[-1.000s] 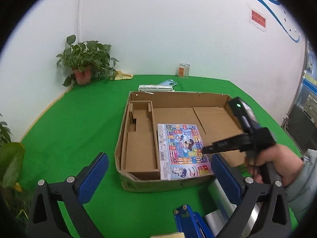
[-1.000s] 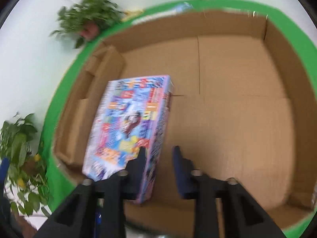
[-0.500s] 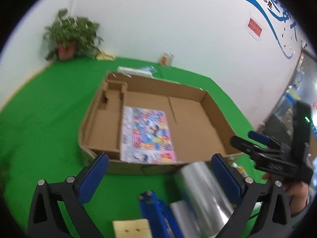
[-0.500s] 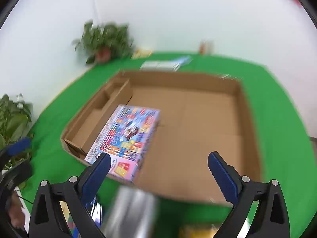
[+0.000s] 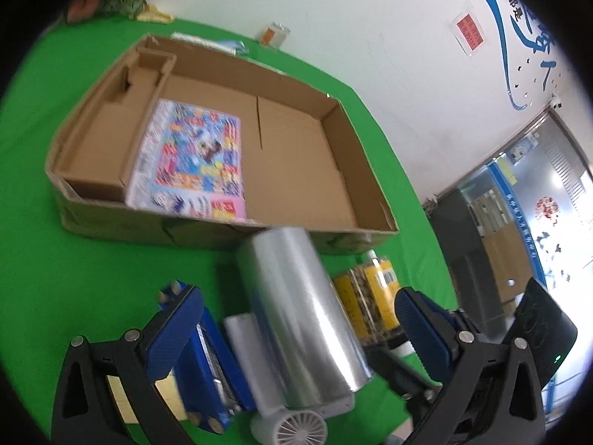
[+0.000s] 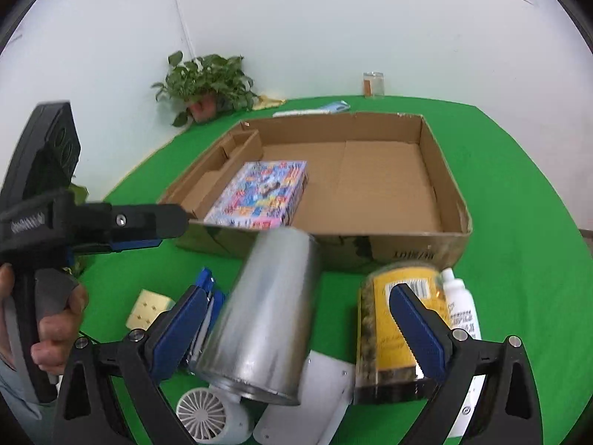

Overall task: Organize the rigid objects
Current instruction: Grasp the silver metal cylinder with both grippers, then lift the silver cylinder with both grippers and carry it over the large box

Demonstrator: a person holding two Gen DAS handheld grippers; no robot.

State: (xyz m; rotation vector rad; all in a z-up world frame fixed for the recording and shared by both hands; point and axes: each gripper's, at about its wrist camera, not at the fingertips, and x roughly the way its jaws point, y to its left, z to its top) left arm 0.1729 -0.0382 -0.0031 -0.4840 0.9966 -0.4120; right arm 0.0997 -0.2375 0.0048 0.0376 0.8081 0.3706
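Observation:
A silver foil roll (image 6: 267,315) lies on the green table in front of the cardboard carton (image 6: 450,200). My right gripper (image 6: 298,330) hovers over it, open, with the pads clear of it. My left gripper (image 5: 296,330) is open too and frames the same silver roll (image 5: 296,307) from the other side. A colourful flat box (image 5: 192,159) lies inside the carton (image 5: 348,163) beside its cardboard insert. A yellow-labelled jar (image 6: 389,319) lies right of the roll, partly behind my right pad. In the right wrist view a hand (image 6: 55,319) holds the left gripper (image 6: 174,218) side-on.
Around the roll lie a blue object (image 5: 207,363), a small white fan (image 6: 205,415), a white bottle (image 6: 459,307) and a pale yellow block (image 6: 148,307). A potted plant (image 6: 207,85) and a glass jar (image 6: 372,83) stand at the table's far edge by the wall.
My right gripper let go of the colourful box, opened wide and pulled back out of the carton to above the roll. My left gripper tilted down toward the objects in front.

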